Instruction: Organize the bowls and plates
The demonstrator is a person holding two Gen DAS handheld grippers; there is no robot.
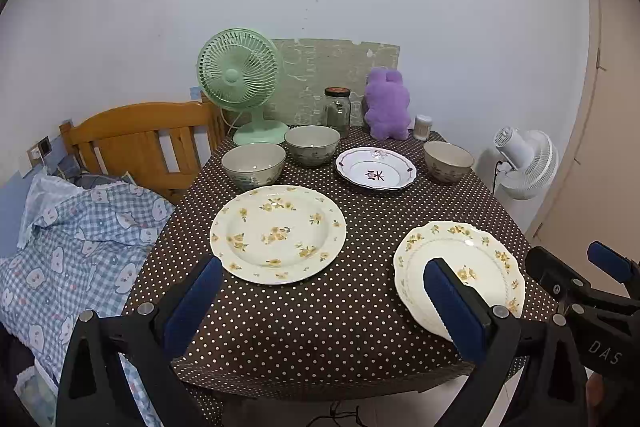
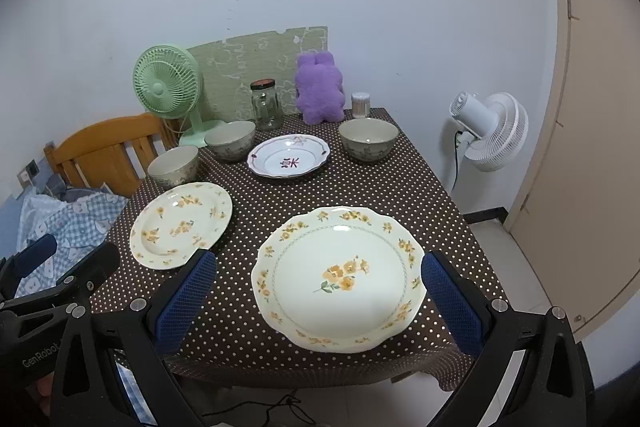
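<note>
We hold both tools short of the bench [image 1: 280, 339], jaws of the left gripper [image 1: 320, 307] and the right gripper [image 2: 320, 303] spread wide and holding nothing.

Taking the red-marked plate [image 2: 289, 161] as our landmark: to its left, toward the bench edge, stand two bowls [image 1: 253, 164] [image 1: 312, 145], apart from each other; nearer us and to the left lies the round floral plate [image 1: 278, 233]; nearer us and to the right lies the scalloped floral plate [image 2: 338, 279], reaching the front bench edge; to the right stands a third bowl [image 2: 368, 139].

We judge all of it stiff, glazed, slippery and breakable. The plates lie flat, so the rim is the only hold; the bowls offer a wall to pinch.

Behind the landmark stand a green fan [image 1: 240, 75], a glass jar [image 1: 337, 107], a purple plush [image 1: 387, 105] and a small container [image 1: 423, 127], crowding any reach past the bowls. The dotted cloth could drag.
</note>
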